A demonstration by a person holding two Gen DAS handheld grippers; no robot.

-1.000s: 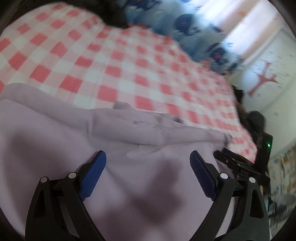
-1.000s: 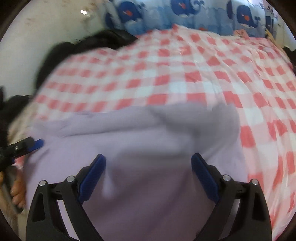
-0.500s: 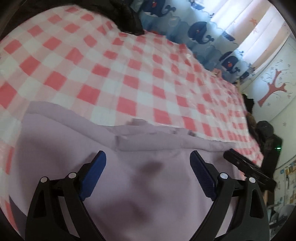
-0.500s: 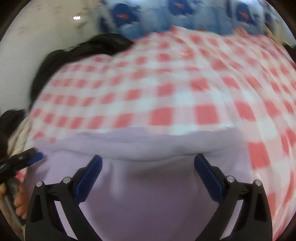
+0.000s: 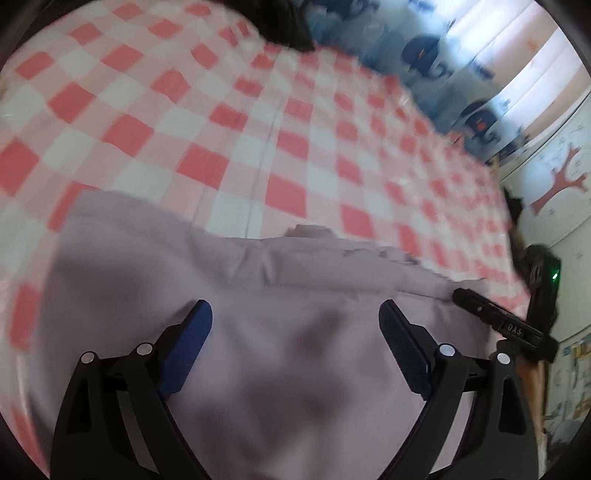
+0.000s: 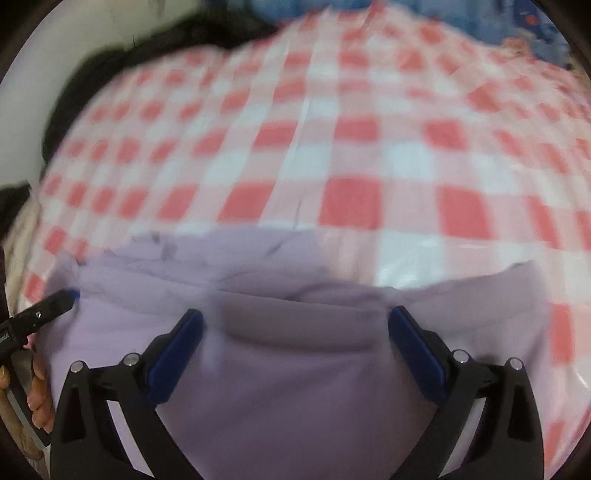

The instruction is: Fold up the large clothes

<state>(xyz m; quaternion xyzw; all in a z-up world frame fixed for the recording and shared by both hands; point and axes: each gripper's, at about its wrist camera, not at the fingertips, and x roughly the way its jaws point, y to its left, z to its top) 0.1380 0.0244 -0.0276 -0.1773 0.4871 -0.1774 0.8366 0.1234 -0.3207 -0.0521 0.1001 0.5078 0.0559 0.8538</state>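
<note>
Premises: a home bedroom. Evidence: bed (image 5: 258, 122) covered in red-and-white checked sheet, whale-print curtain (image 5: 436, 62) at a bright window, tree decal (image 5: 561, 184) on the white wall.

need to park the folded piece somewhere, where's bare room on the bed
Free: the wide stretch of checked bedspread beyond the lilac garment, running up to the dark pile and whale-print fabric at the far side. Crowded: the near edge, where the garment lies under the open left gripper and right gripper.
</note>
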